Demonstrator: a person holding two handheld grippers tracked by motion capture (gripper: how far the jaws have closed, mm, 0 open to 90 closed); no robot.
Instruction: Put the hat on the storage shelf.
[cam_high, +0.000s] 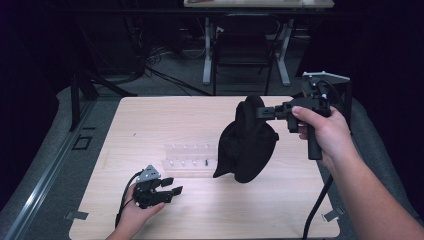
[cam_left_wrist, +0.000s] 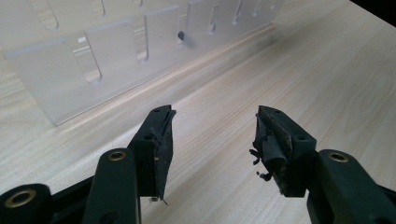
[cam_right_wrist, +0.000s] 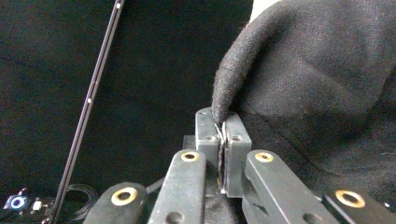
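A black knitted cloth, perhaps a cap (cam_high: 247, 142), hangs above the wooden table (cam_high: 150, 115), right of centre. My right gripper (cam_high: 261, 112) holds it by its upper edge, lifted off the board. In the right gripper view the cloth's hem (cam_right_wrist: 224, 105) is pinched between the pressed-together jaws of the right gripper (cam_right_wrist: 222, 116). My left gripper (cam_high: 171, 186) rests low near the table's front left, jaws apart and empty. The left gripper (cam_left_wrist: 212, 126) shows bare wood between its worn pads (cam_left_wrist: 271, 140), facing a clear plastic rack (cam_left_wrist: 116, 51).
The clear plastic rack (cam_high: 192, 159) with several slots lies at the table's middle, just left of the hanging cloth. A chair (cam_high: 245, 47) and desk legs stand beyond the far edge. Black cables trail from both grippers toward the front.
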